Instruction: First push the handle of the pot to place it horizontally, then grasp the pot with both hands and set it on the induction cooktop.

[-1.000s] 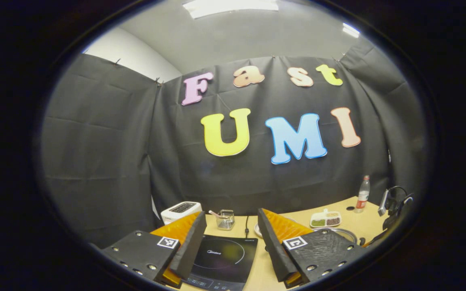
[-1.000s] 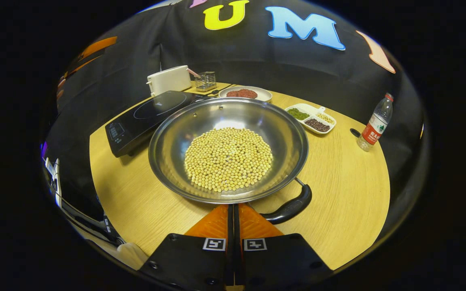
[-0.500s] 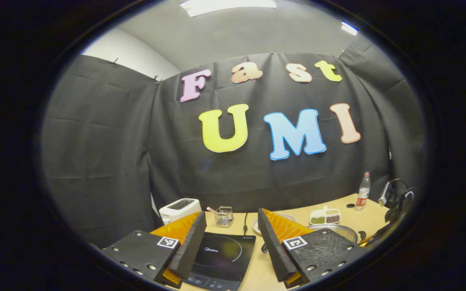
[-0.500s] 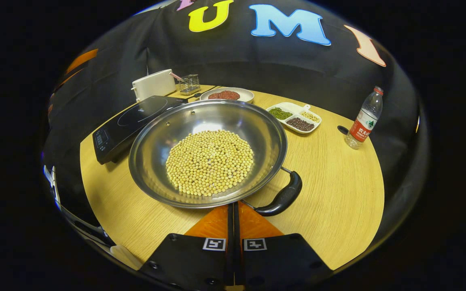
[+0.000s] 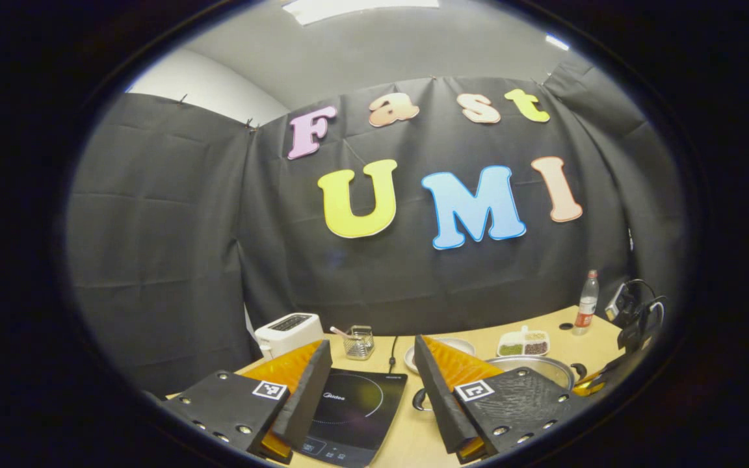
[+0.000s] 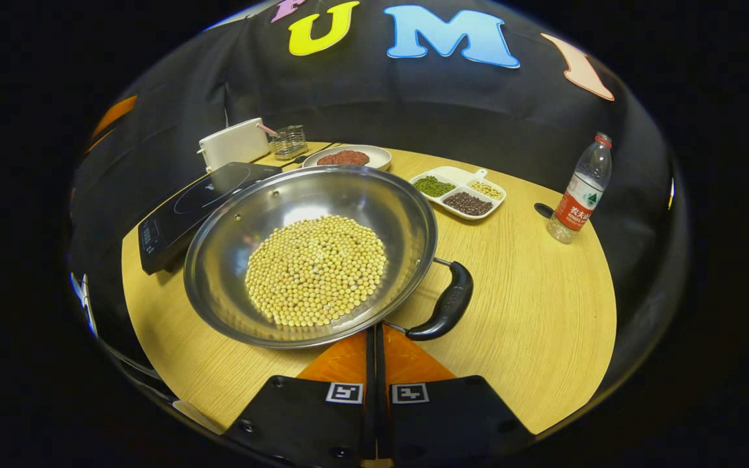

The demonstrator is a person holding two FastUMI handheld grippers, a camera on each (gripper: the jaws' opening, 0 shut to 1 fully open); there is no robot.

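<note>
On the counter (image 6: pixel 543 312), the pot (image 6: pixel 309 253) sits right of the cooktop (image 6: pixel 199 205); the plate (image 6: pixel 347 156) and divided dish (image 6: pixel 459 192) lie behind.

Left gripper (image 5: pixel 369 380): two flat black plates with silver screws, each bearing one square black-and-white marker; long wedge fingers. Right gripper (image 6: pixel 375 338): matching black plates, dark screws, two square markers side by side at the inner edges.

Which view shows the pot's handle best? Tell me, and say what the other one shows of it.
The right gripper view: the handle lies whole and close, curving off the pot just beyond the right gripper. The left gripper view gives only a sliver of the pot's rim and a small dark loop beside it.
</note>
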